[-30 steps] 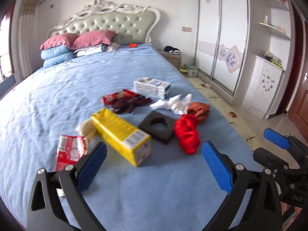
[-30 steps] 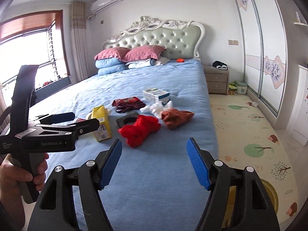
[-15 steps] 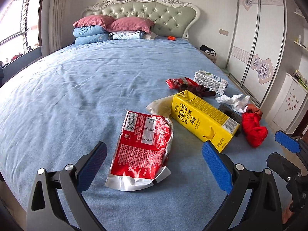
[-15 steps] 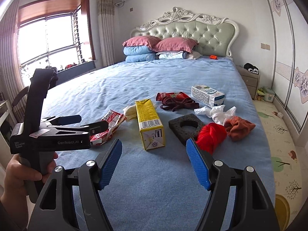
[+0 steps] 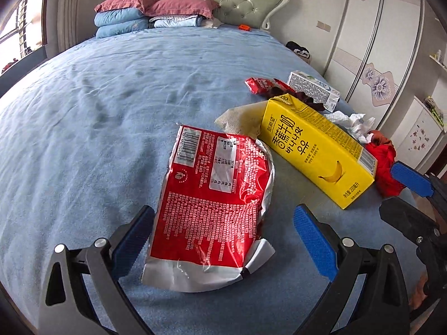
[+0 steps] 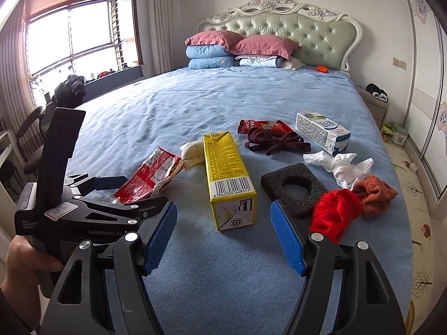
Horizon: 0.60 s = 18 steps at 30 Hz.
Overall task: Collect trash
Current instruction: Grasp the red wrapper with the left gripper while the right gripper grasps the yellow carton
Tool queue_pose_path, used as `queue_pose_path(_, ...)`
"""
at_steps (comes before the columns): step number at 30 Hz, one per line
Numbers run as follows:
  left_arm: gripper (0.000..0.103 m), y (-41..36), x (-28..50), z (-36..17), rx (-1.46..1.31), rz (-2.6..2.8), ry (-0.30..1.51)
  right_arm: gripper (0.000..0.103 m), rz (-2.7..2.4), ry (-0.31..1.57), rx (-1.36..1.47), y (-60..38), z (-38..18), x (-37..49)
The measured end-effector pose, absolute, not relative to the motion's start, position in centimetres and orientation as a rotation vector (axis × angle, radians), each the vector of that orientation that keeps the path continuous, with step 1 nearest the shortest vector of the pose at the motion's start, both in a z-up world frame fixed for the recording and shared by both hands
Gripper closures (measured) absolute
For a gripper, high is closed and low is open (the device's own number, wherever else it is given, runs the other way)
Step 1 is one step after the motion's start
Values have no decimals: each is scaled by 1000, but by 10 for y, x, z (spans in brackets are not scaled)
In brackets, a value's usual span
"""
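A red snack wrapper lies flat on the blue bed, also in the right wrist view. My left gripper is open, its fingers on either side of the wrapper's near end. A yellow banana milk carton lies right of it; my right gripper is open just before the carton's near end. A crumpled beige napkin, a small red wrapper, a white-blue carton and white tissue lie beyond.
A black foam block with a hole, red cloth, orange cloth and dark red straps lie among the trash. Pillows are at the headboard. The bed's right edge drops to a patterned floor mat.
My left gripper has moved left and closer, so the red wrapper now lies between its open fingers. My right gripper has moved in toward the yellow carton.
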State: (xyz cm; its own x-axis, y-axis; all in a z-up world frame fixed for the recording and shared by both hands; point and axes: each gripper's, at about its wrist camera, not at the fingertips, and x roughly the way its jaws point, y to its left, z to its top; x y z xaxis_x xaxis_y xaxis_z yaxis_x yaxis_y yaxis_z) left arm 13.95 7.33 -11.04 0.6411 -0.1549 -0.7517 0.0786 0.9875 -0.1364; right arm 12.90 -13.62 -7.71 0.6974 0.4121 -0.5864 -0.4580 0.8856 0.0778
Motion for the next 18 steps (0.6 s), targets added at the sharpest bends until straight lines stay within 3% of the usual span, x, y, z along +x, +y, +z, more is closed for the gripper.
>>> queue_pose_path(9, 4, 70, 151, -118, -49, -131, 891, 35, 489, 667, -139, -119, -75, 156)
queue_pose_path(12, 14, 74, 149, -115, -61, -112, 877, 35, 482, 671, -145, -117, -74, 161)
queue_pose_path(17, 47, 77, 149, -112, -40, -112, 859, 35, 485, 678, -148, -115, -74, 164)
queue_pose_path(18, 49, 78, 149, -111, -41, -119, 856, 35, 485, 683, -151, -114, -75, 165)
